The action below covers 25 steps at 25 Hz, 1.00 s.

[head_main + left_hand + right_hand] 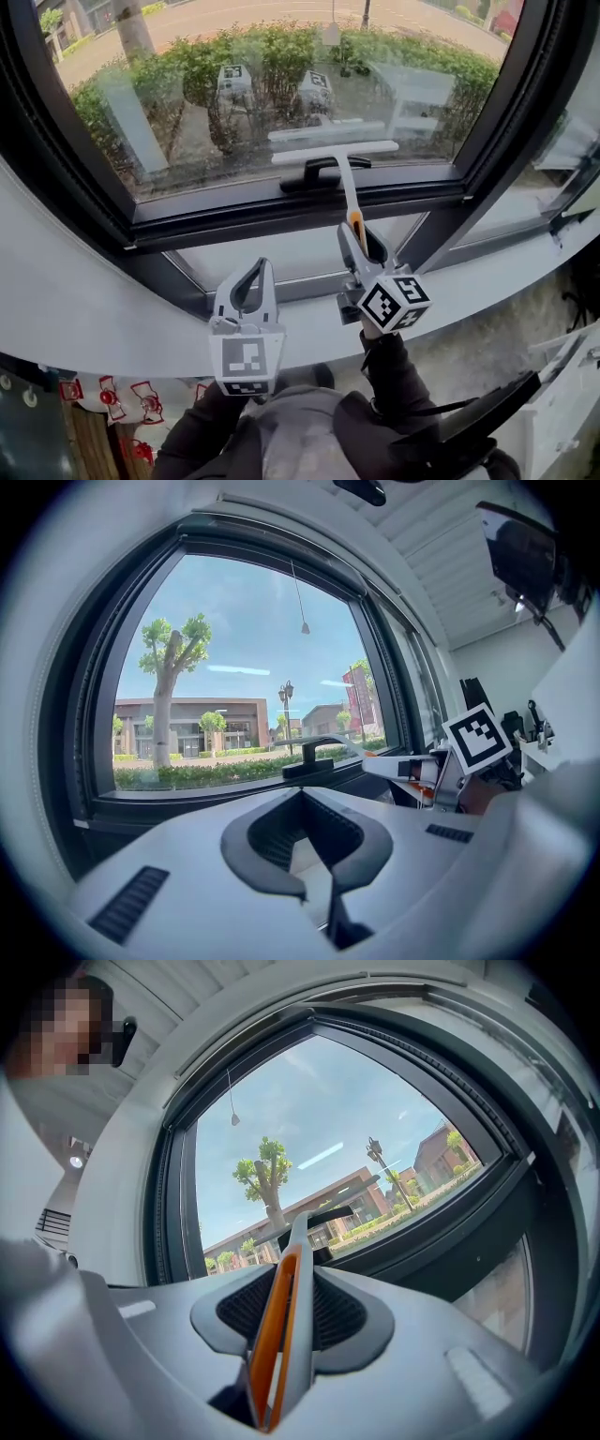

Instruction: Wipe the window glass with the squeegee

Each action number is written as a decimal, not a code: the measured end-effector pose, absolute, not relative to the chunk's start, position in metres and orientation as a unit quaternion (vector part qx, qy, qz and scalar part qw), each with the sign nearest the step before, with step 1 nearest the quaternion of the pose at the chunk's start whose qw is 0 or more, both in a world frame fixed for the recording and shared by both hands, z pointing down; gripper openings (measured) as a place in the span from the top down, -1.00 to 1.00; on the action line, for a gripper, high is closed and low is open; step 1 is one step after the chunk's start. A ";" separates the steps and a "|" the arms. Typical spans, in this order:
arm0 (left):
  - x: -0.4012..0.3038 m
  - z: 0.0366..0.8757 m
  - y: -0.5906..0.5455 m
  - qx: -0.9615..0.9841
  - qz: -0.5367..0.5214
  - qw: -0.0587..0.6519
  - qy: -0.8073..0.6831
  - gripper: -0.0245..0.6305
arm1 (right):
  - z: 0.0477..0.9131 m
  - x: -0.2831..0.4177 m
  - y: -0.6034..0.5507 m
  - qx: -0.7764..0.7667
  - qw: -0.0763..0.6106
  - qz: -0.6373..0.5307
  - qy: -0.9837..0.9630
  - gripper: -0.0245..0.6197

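The squeegee (335,151) lies with its white blade across the bottom of the window glass (281,84), just above the lower frame. Its white and orange handle (352,202) runs down into my right gripper (360,248), which is shut on it. In the right gripper view the handle (281,1326) stands upright between the dark pads of the right gripper (302,1274). My left gripper (262,274) hovers over the sill, lower and to the left, shut and holding nothing. In the left gripper view the left gripper (302,799) points at the window, and the squeegee (403,766) shows at the right.
A black window handle (323,173) sits on the lower frame right under the blade. A white curved sill (94,309) runs below the dark frame (281,211). A slanted frame post (497,112) separates a second pane at the right. Both marker cubes are reflected in the glass.
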<state>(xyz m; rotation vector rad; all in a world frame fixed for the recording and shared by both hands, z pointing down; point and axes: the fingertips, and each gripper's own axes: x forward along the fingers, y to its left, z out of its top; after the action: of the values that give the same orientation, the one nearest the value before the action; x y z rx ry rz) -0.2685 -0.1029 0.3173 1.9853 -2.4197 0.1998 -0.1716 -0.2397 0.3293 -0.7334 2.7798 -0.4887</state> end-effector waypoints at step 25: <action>-0.294 0.321 -0.042 0.610 0.073 0.019 -0.789 0.93 | 0.197 -0.212 -0.171 -0.157 0.236 -0.145 0.948 0.57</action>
<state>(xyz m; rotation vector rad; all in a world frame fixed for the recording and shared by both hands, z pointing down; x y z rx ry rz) -0.2940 -0.0423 0.3208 1.8944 -2.4474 0.2261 -0.2125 -0.1715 0.1965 -0.4310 2.5989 -0.3973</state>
